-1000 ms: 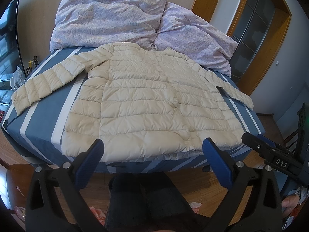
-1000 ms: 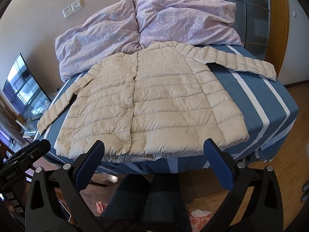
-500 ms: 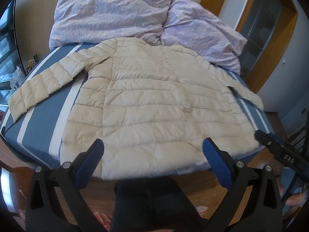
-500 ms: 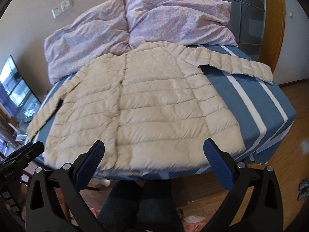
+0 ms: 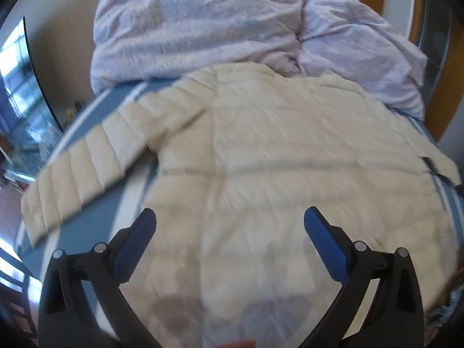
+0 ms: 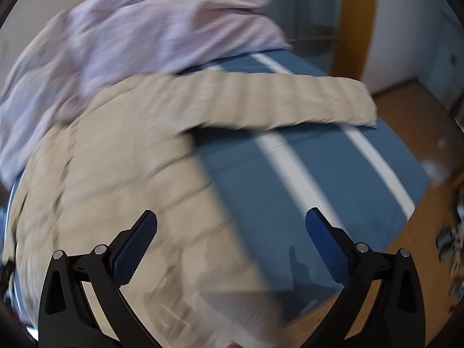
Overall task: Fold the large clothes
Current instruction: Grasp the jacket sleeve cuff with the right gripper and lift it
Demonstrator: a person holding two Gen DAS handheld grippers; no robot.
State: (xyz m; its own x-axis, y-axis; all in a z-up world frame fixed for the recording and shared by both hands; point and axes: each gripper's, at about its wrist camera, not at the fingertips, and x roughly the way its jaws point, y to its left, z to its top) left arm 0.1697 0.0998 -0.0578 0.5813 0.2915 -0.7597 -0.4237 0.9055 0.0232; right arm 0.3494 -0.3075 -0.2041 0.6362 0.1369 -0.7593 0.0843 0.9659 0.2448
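A cream quilted puffer jacket (image 5: 275,156) lies flat on the bed with both sleeves spread out. Its left sleeve (image 5: 87,159) runs toward the bed's left edge. Its right sleeve (image 6: 275,101) stretches across the blue sheet in the right wrist view, where the jacket body (image 6: 116,188) fills the left half. My left gripper (image 5: 229,220) is open and empty above the jacket's lower body. My right gripper (image 6: 230,221) is open and empty above the jacket's right side edge and the sheet. Both views are motion-blurred.
The bed has a blue sheet with white stripes (image 6: 304,179). A lilac duvet (image 5: 203,29) is heaped at the head of the bed, also in the right wrist view (image 6: 130,37). A wood door frame (image 6: 351,29) and wood floor (image 6: 420,110) lie to the right. A window (image 5: 20,87) is at left.
Both grippers have moved forward over the bed, much closer to the jacket. The right one has swung to the right, toward the right sleeve. Both stay open.
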